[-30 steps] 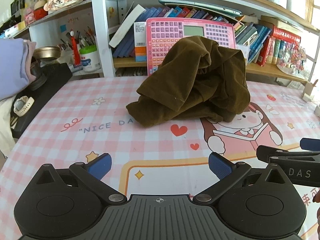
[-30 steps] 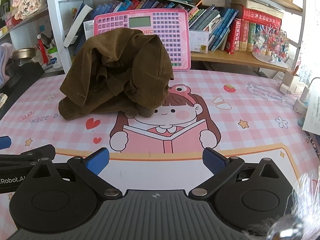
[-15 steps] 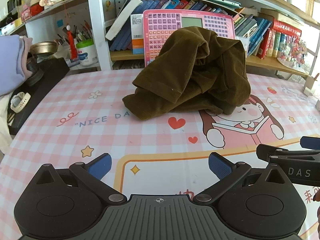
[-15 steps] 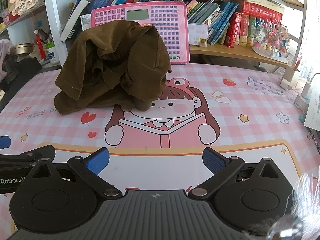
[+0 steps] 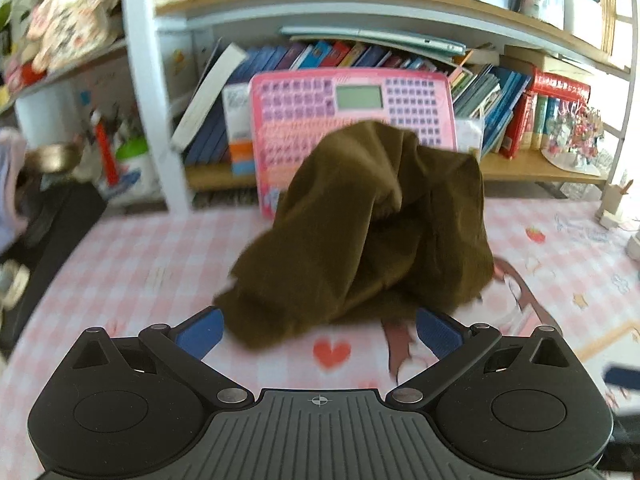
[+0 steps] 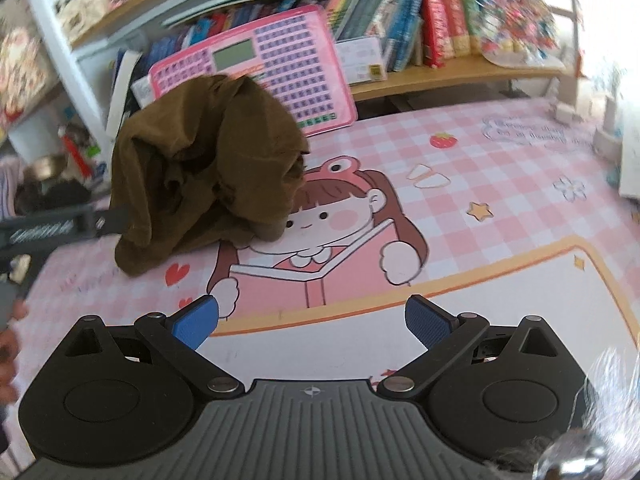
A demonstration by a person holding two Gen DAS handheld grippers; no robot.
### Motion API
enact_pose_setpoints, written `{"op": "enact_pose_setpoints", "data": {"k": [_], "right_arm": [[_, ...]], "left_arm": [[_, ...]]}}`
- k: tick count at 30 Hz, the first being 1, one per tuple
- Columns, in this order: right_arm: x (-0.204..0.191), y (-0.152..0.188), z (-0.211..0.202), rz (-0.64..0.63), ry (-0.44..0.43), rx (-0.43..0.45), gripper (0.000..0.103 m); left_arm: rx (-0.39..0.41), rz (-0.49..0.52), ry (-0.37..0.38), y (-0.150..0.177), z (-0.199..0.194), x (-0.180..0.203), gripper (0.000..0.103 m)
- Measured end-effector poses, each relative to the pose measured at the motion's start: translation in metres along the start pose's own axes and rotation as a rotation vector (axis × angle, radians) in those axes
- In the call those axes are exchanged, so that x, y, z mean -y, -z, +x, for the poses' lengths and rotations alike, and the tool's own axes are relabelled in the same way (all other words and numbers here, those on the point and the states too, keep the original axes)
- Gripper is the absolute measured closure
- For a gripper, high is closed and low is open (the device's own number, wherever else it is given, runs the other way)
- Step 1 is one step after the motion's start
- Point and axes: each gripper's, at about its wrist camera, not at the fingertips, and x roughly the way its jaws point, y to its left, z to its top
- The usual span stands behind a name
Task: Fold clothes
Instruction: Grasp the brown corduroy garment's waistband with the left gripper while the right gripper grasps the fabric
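Observation:
A crumpled dark brown corduroy garment [image 5: 368,232] lies in a heap on the pink checked table mat [image 5: 152,256]. It also shows in the right wrist view [image 6: 200,176], at the left. My left gripper [image 5: 318,332] is open and empty, with its blue fingertips [image 5: 198,332] just short of the heap's near edge. My right gripper [image 6: 312,322] is open and empty, over the cartoon girl print [image 6: 320,248], to the right of and nearer than the garment. The left gripper's body [image 6: 52,228] shows beside the garment's left edge.
A pink toy keyboard [image 5: 352,120] leans on the bookshelf [image 5: 540,168] right behind the garment. A black bag [image 5: 56,224] and a cup of pens [image 5: 132,164] stand at the far left. Small white items [image 6: 604,136] sit at the table's right edge.
Both grippers have moved forward toward the garment. The left one now has its fingertips close to the heap's near edge. The right one has tilted and swung right. The garment has not moved.

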Motion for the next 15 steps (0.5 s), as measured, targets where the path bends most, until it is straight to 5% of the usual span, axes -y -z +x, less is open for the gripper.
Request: {"op": "enact_pose_setpoints", "data": {"k": [6, 9, 12, 14, 15], "right_arm": [[0.029, -0.006, -0.012, 0.105, -0.032, 0.011, 0.002], [0.045, -0.009, -0.017, 0.199, -0.13, -0.009, 0.003], [0.059, -0.012, -0.021, 0.285, -0.232, -0.018, 0.003], [0.067, -0.014, -0.022, 0.353, -0.285, -0.027, 0.003], [0.071, -0.016, -0.021, 0.393, -0.314, -0.033, 0.004]], "left_arm": [[0.03, 0.047, -0.041, -0.03, 0.033, 0.016, 0.0], [-0.004, 0.028, -0.075, -0.04, 0.05, 0.013, 0.004], [-0.019, 0.012, -0.108, -0.046, 0.058, 0.007, 0.045], [-0.019, -0.027, -0.087, -0.051, 0.054, -0.002, 0.092], [-0.018, -0.051, -0.069, -0.053, 0.051, -0.008, 0.099]]}}
